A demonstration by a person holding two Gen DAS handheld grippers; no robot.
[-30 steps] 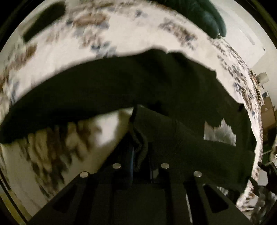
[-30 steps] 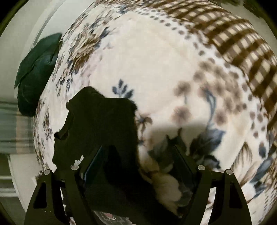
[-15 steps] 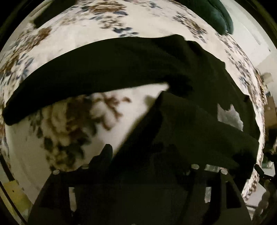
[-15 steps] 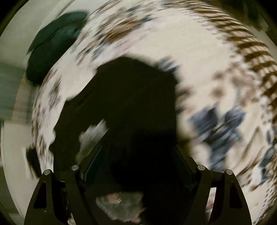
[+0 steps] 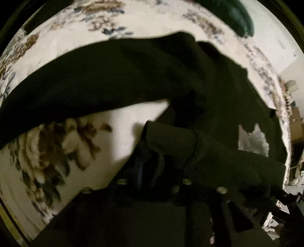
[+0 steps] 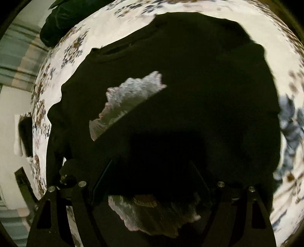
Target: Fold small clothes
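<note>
left claw (image 5: 152, 167): its jaws have just been closing and now stand nearly together, pinching the cuffed end of a sleeve of the dark garment; the fingers are dim and hard to make out against the cloth.
right claw (image 6: 152, 182): jaws spread wide, nothing clamped between them; it hangs pointing down over the lower body of the garment, and whether its tips touch the cloth cannot be told.
sleeve (image 5: 190, 144): runs from the left claw toward the right of the left wrist view, ending in a ribbed cuff by the jaws; it lies over the garment's body.
dark long-sleeved top (image 6: 190, 85): spread on the bed, neckline toward the upper left in the right wrist view; a second sleeve stretches across the left wrist view as a wide dark band.
print on the top (image 6: 125, 98): pale grey, ragged-edged, partly covered by a folded dark layer; another pale patch shows below between the right claw's fingers.
floral bedspread (image 5: 57, 152): cream with brown and blue flowers, under the garment on all sides.
green cushion (image 5: 233, 15): at the bed's far edge, well apart from the top.
</note>
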